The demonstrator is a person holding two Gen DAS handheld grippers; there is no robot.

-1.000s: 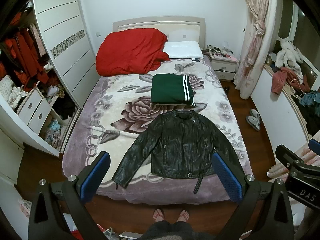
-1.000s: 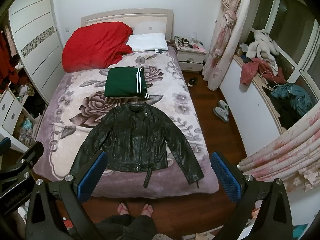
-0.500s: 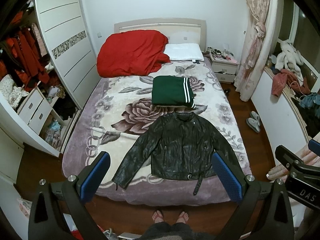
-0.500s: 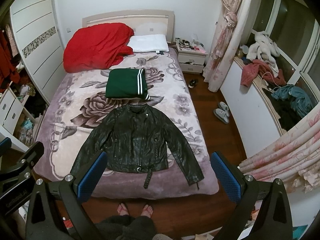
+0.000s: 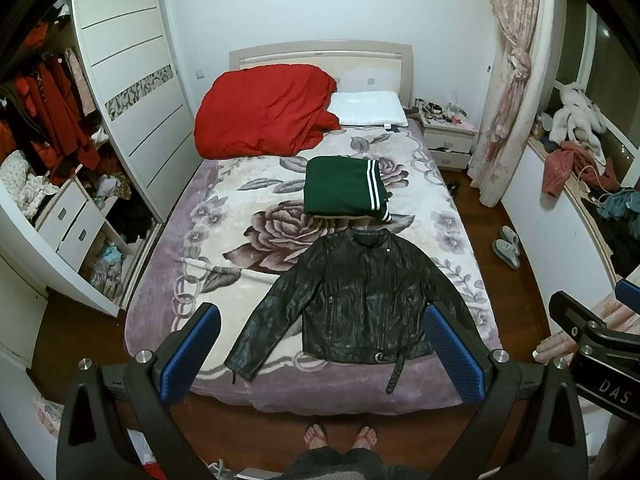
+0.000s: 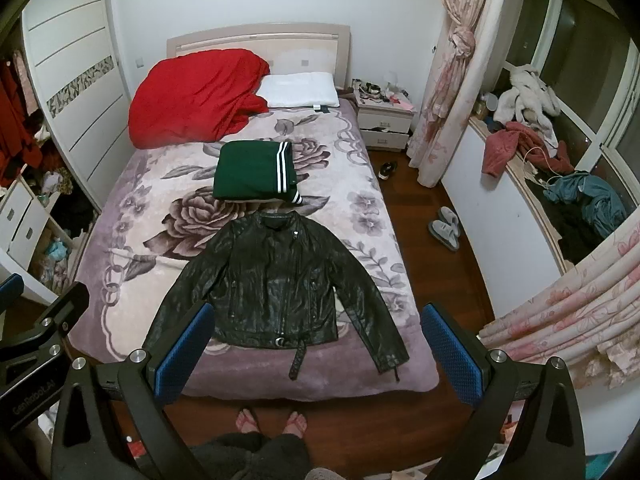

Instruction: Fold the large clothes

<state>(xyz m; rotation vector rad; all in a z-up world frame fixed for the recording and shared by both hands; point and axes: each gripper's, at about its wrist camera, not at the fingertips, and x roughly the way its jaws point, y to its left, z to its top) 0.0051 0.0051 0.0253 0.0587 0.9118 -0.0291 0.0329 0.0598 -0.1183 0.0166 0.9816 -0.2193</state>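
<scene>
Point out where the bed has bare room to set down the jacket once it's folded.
Bare blanket lies left of the black leather jacket and the folded green garment, below the red duvet. A narrower strip runs along the right edge. The head end is crowded by duvet and pillow.

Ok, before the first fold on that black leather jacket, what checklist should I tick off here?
1. Black leather jacket spread flat, sleeves out: ok.
2. Left claw open, empty: ok.
3. Right claw open, empty: ok.
4. Folded green striped garment apart from jacket collar: cannot tell.
5. Belt strap tucked in: not ok, trails past the hem.
6. Floral blanket smooth beneath: ok.
</scene>
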